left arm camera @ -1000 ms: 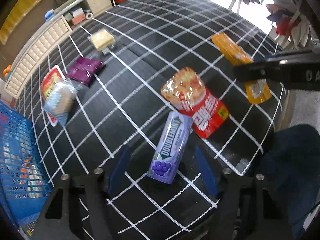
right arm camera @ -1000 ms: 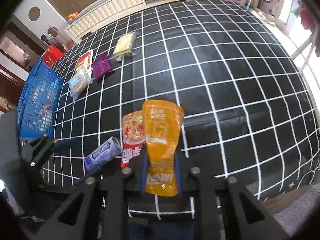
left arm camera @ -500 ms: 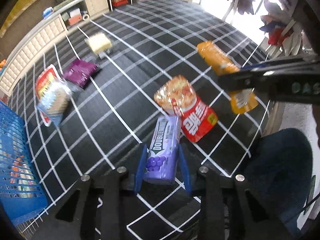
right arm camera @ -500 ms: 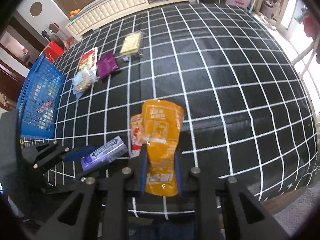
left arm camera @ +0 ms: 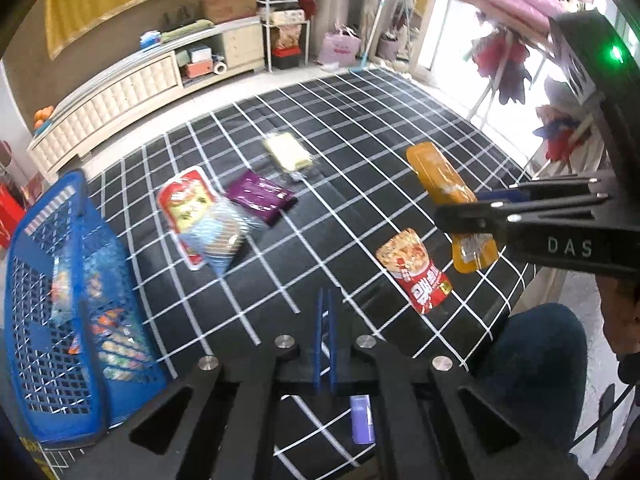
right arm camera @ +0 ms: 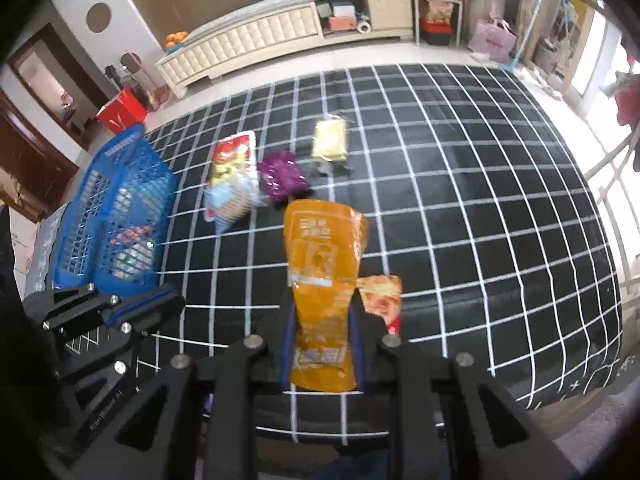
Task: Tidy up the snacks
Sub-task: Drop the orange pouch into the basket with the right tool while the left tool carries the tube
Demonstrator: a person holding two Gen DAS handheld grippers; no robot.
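Note:
My right gripper (right arm camera: 322, 312) is shut on an orange snack pouch (right arm camera: 322, 264) and holds it above the checked cloth; the pouch also shows in the left wrist view (left arm camera: 440, 182). My left gripper (left arm camera: 325, 300) is shut with nothing between its blue fingers. The purple gum pack (left arm camera: 362, 420) lies on the cloth below it, near the front edge. A red snack bag (left arm camera: 416, 270) lies on the cloth to the right. A blue basket (left arm camera: 60, 304) holding several snacks stands at the left.
A red-and-white bag with a pale blue bag on it (left arm camera: 200, 216), a purple packet (left arm camera: 260, 196) and a yellow packet (left arm camera: 286, 152) lie mid-cloth. The black checked cloth (right arm camera: 480, 200) ends close in front. A cream cabinet (right arm camera: 256, 36) stands behind.
The left gripper had closed on the gum pack, then rose; the pack slipped out and lies below it, fingers shut together. The right gripper lifted the orange pouch higher.

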